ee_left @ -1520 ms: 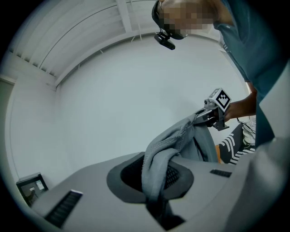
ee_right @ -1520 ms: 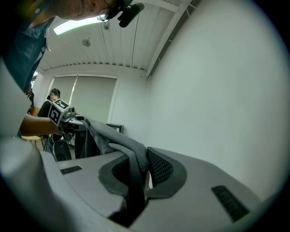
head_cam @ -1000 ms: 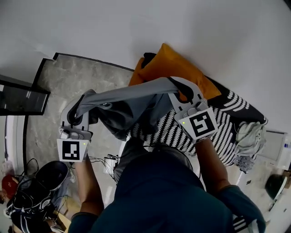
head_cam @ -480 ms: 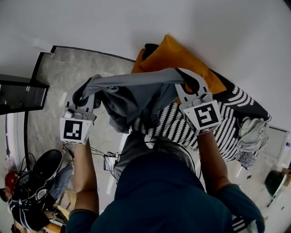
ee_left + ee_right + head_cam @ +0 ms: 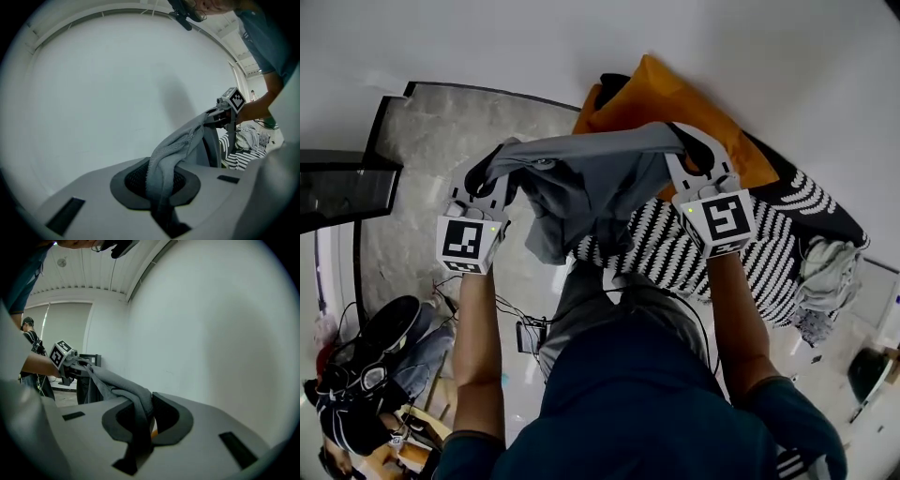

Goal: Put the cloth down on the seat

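A grey cloth (image 5: 581, 183) hangs stretched between my two grippers, in the air in front of a white wall. My left gripper (image 5: 494, 172) is shut on the cloth's left end (image 5: 164, 173). My right gripper (image 5: 686, 150) is shut on its right end (image 5: 138, 416). The cloth sags in folds between them. Below and to the right lies the seat (image 5: 722, 258), covered in a black-and-white striped fabric, with an orange cushion (image 5: 675, 98) at its back. The cloth hangs over the seat's left end, above it.
A pale bundle of clothes (image 5: 827, 281) lies on the seat's right end. The floor (image 5: 422, 150) at the left is marbled stone with a dark border. Shoes and bags (image 5: 366, 375) sit at the lower left, cables (image 5: 525, 328) near the person's legs.
Both grippers have risen with the cloth; the left one has moved right, closer to the right one, so the cloth sags more. Both grips unchanged.
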### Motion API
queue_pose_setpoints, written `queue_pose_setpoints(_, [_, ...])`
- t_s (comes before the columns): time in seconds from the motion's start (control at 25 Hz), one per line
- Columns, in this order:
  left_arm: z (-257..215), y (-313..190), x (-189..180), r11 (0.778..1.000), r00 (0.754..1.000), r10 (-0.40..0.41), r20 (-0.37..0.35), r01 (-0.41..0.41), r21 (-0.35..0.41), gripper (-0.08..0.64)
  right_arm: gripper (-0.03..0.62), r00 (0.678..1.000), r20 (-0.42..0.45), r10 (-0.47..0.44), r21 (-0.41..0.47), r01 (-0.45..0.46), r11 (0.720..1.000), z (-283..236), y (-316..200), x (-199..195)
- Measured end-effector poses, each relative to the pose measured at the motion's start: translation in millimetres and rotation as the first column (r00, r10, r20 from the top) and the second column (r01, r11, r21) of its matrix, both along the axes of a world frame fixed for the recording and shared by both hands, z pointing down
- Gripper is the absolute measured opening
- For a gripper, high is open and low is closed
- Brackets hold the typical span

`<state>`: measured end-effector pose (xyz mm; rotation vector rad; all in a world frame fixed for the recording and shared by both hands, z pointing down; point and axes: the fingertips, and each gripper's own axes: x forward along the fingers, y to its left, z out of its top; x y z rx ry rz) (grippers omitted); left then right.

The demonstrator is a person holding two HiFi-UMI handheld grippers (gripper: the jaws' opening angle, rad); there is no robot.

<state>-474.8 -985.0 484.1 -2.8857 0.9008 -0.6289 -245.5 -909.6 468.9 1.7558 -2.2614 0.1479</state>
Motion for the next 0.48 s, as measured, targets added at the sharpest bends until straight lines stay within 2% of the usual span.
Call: queue_pose_setpoints(0.48, [74.4, -21.3, 11.5, 0.992, 0.997, -0.053, 0.051, 0.059, -0.115, 0.032, 0.046, 0.999, -0.024, 0.026, -0.024, -0.027, 0.999, 67.9, -29.2, 16.1])
